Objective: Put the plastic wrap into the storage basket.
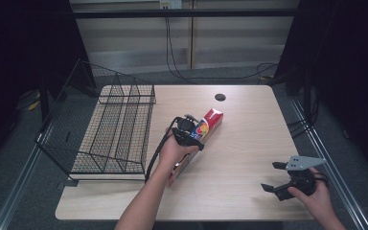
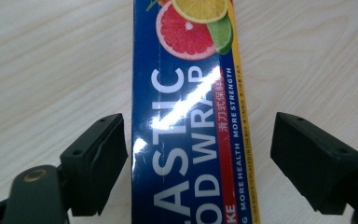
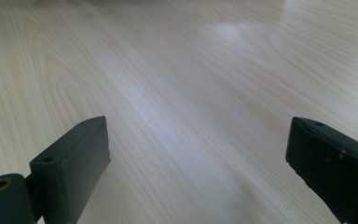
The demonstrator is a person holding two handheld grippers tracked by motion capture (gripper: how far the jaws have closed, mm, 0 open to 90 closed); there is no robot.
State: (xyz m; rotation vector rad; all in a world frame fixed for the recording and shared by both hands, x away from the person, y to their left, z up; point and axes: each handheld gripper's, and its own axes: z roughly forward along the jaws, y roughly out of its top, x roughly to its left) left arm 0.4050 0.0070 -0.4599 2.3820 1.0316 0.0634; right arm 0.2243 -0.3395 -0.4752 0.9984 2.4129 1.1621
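Right gripper [image 1: 274, 176] wide apart over bare table [image 1: 249, 143]; left gripper [image 2: 196, 154] spread astride plastic wrap box [image 2: 186, 116], hand [image 1: 175, 151] hiding its near end.

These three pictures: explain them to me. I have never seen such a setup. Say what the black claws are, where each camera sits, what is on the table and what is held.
There is no robot here. A person holds a hand tool with two black jaws in each hand. The high view looks down on the table from above the person; the left gripper is near the middle and the right gripper at the lower right.

The other two pictures come from small cameras riding on the tools, looking along their jaws. In the left gripper view the jaws stand open on either side of a long box of plastic food wrap that lies flat on the table; they have not closed on it. In the right gripper view the jaws are open above bare wood. Nothing is held.

A black wire rack stands on the table's left side.
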